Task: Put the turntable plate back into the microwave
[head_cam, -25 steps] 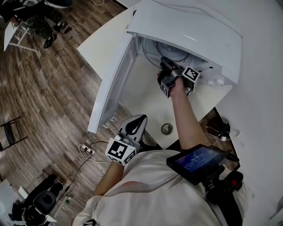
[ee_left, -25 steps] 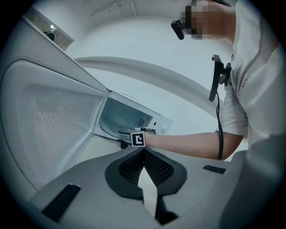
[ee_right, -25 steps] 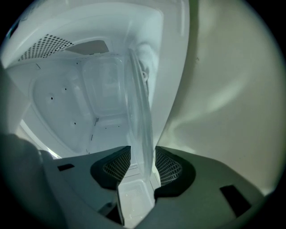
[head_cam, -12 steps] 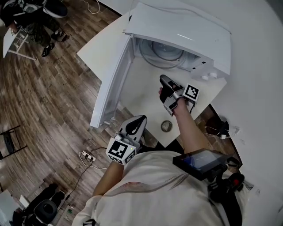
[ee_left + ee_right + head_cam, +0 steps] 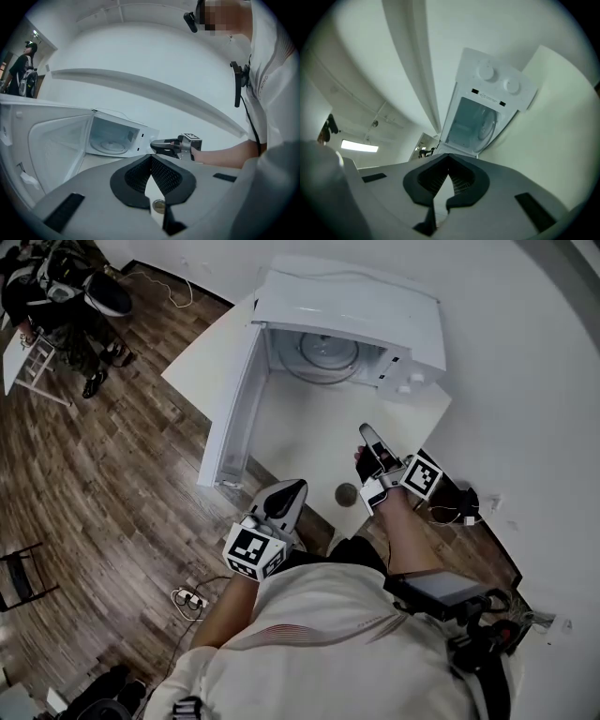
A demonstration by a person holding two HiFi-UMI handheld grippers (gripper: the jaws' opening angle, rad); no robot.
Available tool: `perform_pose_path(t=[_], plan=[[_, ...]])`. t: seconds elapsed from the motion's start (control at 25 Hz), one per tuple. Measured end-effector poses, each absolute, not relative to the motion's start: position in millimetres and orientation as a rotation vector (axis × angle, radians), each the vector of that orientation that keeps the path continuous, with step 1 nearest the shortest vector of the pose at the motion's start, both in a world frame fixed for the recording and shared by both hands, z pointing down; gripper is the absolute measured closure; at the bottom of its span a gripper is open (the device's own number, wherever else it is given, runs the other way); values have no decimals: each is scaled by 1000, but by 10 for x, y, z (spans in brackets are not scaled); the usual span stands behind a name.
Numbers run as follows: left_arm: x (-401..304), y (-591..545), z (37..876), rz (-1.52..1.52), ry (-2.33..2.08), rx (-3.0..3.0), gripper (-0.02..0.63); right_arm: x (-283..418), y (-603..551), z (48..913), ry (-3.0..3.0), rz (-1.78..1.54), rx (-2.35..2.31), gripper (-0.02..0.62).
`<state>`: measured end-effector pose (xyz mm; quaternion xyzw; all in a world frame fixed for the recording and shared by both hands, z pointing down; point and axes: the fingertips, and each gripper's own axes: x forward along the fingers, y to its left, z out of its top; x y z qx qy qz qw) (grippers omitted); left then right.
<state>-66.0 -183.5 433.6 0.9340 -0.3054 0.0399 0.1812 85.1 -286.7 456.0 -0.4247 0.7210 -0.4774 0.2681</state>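
Glass turntable plate (image 5: 328,350), round, already lies flat inside the microwave (image 5: 361,301) at 12 o'clock, door open. We judge it heavy, rigid, slick and breakable; best taken by the rim. Desk (image 5: 300,427) is white and smooth. Right claw (image 5: 368,434) has just closed, nothing between; left claw (image 5: 292,487) together, empty, at 6 o'clock.

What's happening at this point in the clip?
A person with a gripper in each hand stands at a white table with a microwave, its door open. The turntable plate already lies inside. The right gripper has pulled back from the microwave; its jaws have just closed with nothing between them. The left gripper is held near the body, shut and empty.
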Motion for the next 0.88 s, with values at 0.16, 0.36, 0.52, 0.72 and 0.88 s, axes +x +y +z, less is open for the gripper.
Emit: perform_pose_path(t=[0.16, 0.36, 0.52, 0.72, 0.88], plan=[[-663, -1725, 4180, 100, -921, 2652, 595, 865, -2505, 4200, 2129, -1130, -1186, 591], [-601, -1551, 3955, 87, -1015, 2676, 595, 991, -2015, 3830, 2350, -888, -1255, 591], [-464, -1289, 3781, 62, -1085, 2686, 595, 1225, -1581, 3635, 2457, -737, -1308, 591], [-210, -809, 3674, 48, -1155, 2685, 595, 1578, -1043, 3525, 2498, -691, -1331, 591], [-57, -408, 3599, 59, -1194, 2687, 595, 1759, -659, 3411, 2500, -677, -1296, 591]])
